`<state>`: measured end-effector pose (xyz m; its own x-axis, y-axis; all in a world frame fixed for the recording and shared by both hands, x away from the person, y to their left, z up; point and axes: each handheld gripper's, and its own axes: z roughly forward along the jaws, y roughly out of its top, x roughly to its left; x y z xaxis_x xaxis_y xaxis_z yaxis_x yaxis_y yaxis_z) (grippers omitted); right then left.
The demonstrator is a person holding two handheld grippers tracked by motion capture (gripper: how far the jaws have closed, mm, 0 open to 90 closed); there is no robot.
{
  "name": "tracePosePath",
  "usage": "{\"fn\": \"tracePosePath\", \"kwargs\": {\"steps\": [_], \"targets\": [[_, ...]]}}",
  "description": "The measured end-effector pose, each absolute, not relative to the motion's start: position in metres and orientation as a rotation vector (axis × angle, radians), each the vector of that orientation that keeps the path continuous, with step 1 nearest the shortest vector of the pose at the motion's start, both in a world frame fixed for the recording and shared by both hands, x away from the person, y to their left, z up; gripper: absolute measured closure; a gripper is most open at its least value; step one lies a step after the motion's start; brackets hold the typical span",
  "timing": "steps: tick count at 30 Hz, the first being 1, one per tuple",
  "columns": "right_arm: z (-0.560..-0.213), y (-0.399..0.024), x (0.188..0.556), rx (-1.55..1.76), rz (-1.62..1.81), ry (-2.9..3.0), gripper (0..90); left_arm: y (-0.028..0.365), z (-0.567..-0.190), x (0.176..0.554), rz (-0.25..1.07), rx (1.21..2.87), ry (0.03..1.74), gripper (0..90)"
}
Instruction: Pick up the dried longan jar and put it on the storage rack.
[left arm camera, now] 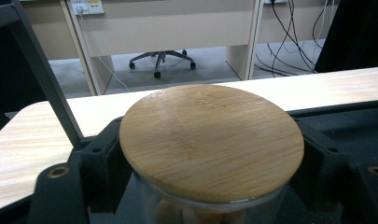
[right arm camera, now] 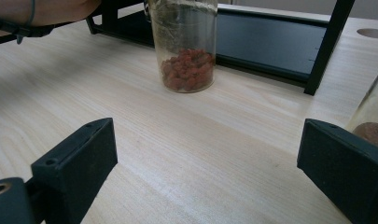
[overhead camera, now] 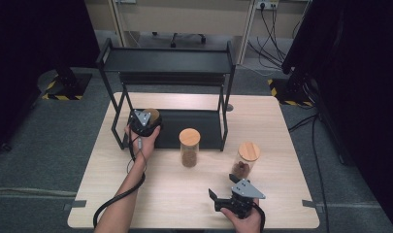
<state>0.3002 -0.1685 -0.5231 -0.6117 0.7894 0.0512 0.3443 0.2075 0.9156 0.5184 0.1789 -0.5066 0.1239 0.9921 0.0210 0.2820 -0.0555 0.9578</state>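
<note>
Jars [overhead camera: 189, 147] beside black rack [overhead camera: 167, 60]

The worktop [overhead camera: 174, 194] is pale wood with a fine lengthwise grain. The rack [overhead camera: 167, 60] at upper centre of the frame is matt black. Three clear glass jars carry light bamboo lids: the held jar [left arm camera: 210, 140], the middle jar [overhead camera: 189, 148] with brown contents, the right jar [overhead camera: 245, 160] with reddish-brown pieces. Both tongs, left [overhead camera: 144, 121] and right [overhead camera: 223, 199], are black with grey plates. The floor [overhead camera: 39, 160] is dark grey carpet.

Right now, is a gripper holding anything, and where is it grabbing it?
The left gripper holds a jar by its glass sides, just under the wooden lid. The right gripper holds nothing.
</note>
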Motion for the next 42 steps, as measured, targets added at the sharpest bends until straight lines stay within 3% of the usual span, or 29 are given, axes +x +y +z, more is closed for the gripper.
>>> {"fn": "tracePosePath", "kwargs": {"steps": [18,25,42], "targets": [[-0.523,-0.168,0.300,1.047,1.381,2.060,5.1,0.178,-0.513,0.519,0.945,1.500,1.287,24.0],[-0.523,-0.168,0.300,1.051,1.383,2.061,5.1,0.175,-0.515,0.519,0.954,1.522,1.290,11.1],[-0.523,-0.168,0.300,1.050,1.379,2.064,5.1,0.174,-0.503,0.505,0.985,1.503,1.302,6.5]]}}
